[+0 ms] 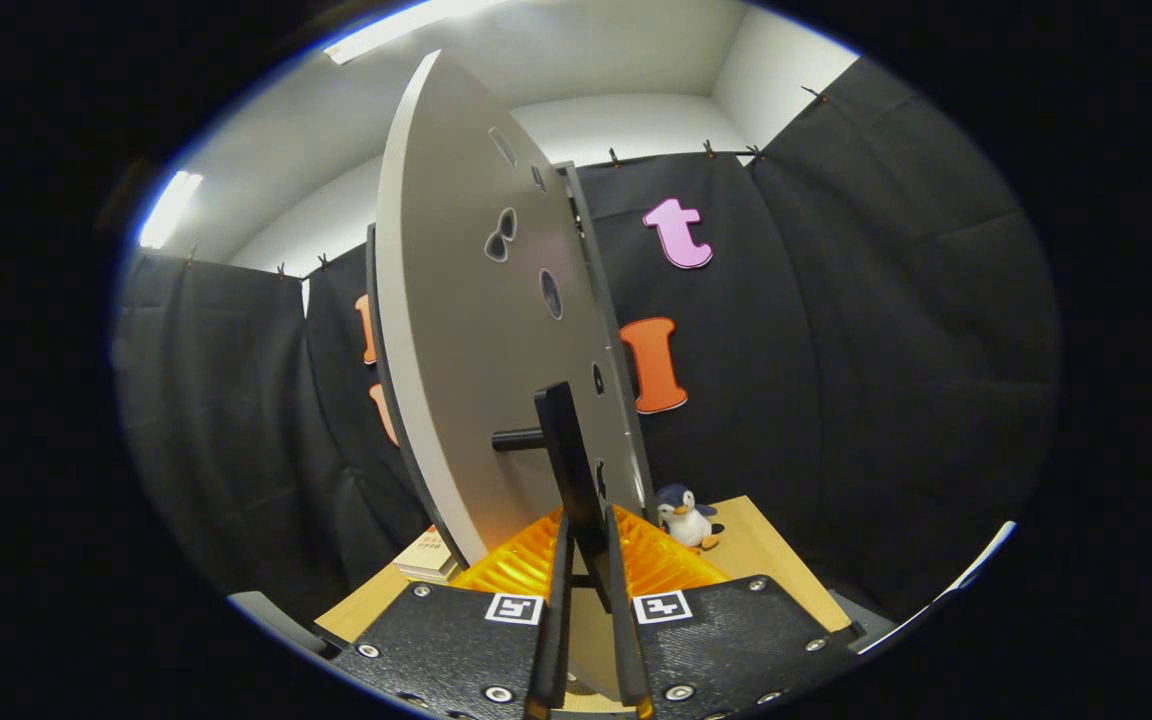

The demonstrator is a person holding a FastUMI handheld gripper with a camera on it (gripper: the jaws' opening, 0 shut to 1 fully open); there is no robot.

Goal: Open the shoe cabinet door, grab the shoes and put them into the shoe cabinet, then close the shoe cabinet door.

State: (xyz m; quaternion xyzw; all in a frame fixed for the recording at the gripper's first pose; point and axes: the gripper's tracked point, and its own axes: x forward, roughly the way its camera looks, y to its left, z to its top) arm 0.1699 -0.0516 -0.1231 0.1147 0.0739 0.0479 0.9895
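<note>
The gripper, low in the centre of the frame, has its two fingers drawn close on the thin black handle of the shoe cabinet door, both seemingly pressing the bar from either side. The grey door stands edge-on and partly swung, rising from the fingers to the upper centre of the frame. A small toy penguin sits on the wooden table just right of the door's foot, and a stack of books lies at lower left beside it. The hold looks narrow: the bar is slim and gripped near its lower end, so it could slip out of the fingers if the pull runs off the door's arc (a sideways tug would likely do it), and a wide swing might brush the penguin. The cabinet's inside is hidden behind the door, so it is unclear whether the shoes are stowed, and whether the door is being opened or closed cannot be told.
</note>
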